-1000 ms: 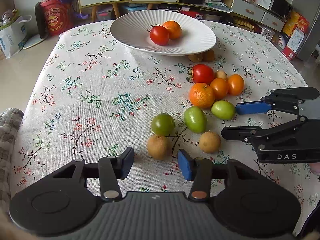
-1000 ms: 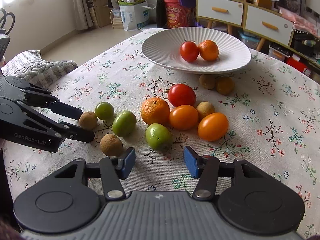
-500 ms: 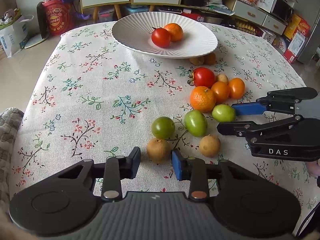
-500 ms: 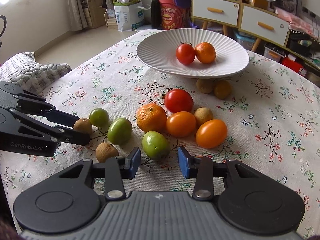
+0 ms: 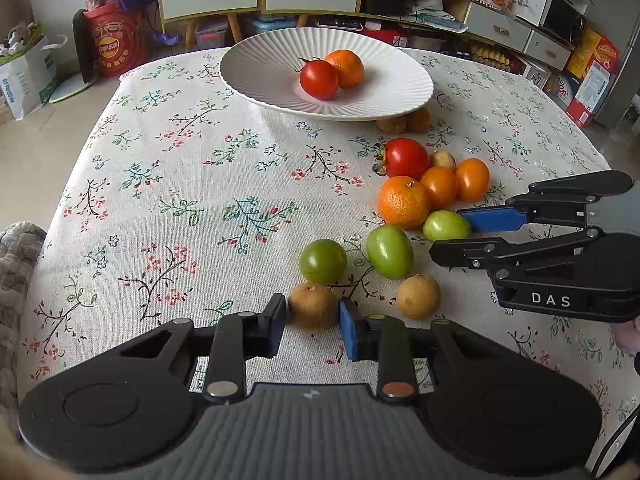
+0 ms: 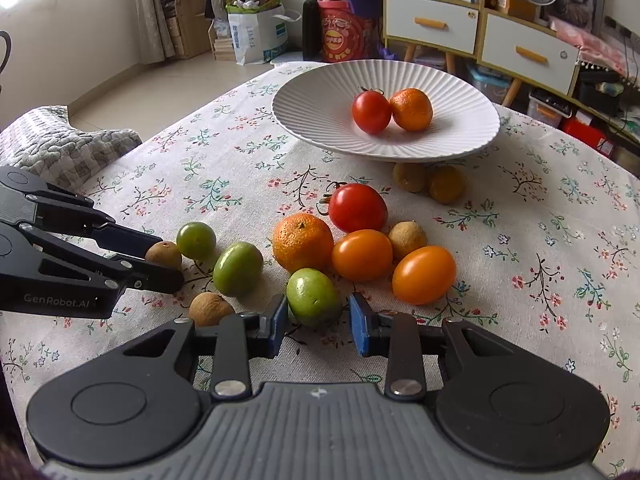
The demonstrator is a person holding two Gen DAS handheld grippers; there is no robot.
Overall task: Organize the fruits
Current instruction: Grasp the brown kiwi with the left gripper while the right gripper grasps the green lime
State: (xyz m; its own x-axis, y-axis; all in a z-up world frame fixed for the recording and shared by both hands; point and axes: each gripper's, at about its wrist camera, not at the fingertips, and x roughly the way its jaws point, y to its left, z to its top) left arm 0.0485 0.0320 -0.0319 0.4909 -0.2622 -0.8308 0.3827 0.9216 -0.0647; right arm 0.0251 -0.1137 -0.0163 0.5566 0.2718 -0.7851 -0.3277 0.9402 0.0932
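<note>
there, "das" on right tool [image 5: 450,232], "genrobot.ai" on left tool [image 6: 166,258]

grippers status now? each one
Left gripper: jaws just closed on a brown longan.
Right gripper: jaws just closed around a green fruit.

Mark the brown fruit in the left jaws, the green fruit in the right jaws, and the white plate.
brown fruit [image 5: 313,307]: left wrist view, middle of its skin.
green fruit [image 6: 314,297]: right wrist view, its top face.
white plate [image 6: 320,120]: right wrist view, bare ribbed wall.
</note>
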